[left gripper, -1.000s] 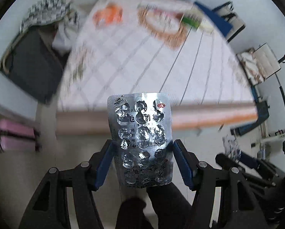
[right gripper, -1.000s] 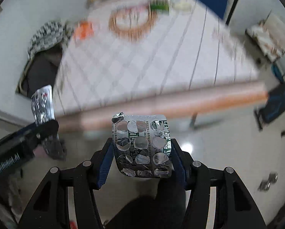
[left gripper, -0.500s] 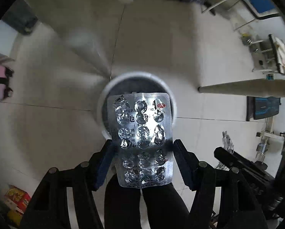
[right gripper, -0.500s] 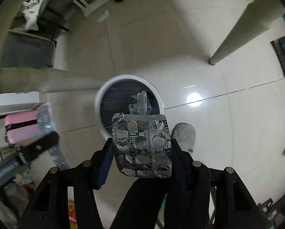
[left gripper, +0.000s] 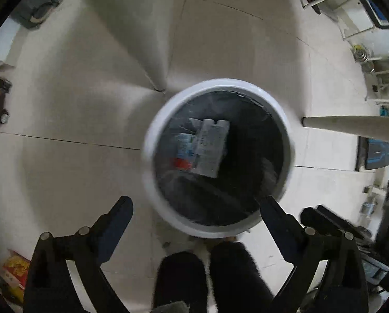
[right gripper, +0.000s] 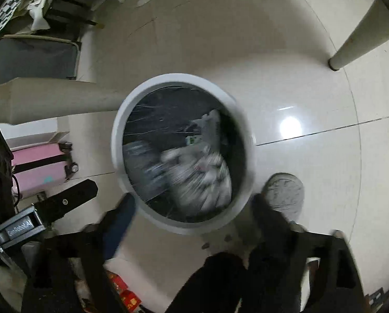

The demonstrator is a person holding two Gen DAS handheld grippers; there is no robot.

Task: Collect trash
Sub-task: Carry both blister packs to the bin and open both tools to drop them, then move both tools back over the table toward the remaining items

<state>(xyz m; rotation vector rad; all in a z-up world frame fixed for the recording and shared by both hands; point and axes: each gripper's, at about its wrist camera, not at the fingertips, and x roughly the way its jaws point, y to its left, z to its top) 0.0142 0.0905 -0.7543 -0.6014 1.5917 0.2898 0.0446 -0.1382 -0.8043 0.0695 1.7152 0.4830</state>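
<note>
A round white trash bin [left gripper: 152,135] with a black liner stands on the tiled floor below both grippers; it also shows in the right wrist view [right gripper: 117,140]. Inside lie a white packet [left gripper: 211,147] and other wrappers, and in the right wrist view a blurred silvery blister pack [right gripper: 202,180]. My left gripper [left gripper: 195,208] is open and empty over the bin's near rim. My right gripper [right gripper: 194,203] is open and empty, also over the near rim.
Table legs [left gripper: 351,127] [right gripper: 356,44] stand near the bin. A pink suitcase [right gripper: 37,167] lies at the left. The left gripper's body [right gripper: 51,208] shows in the right wrist view. The person's dark legs [left gripper: 207,276] are below. A grey slipper [right gripper: 285,193] sits beside the bin.
Both grippers swung from the table down to the bin, then opened. Both blister packs have left the jaws; one is seen blurred inside the bin.
</note>
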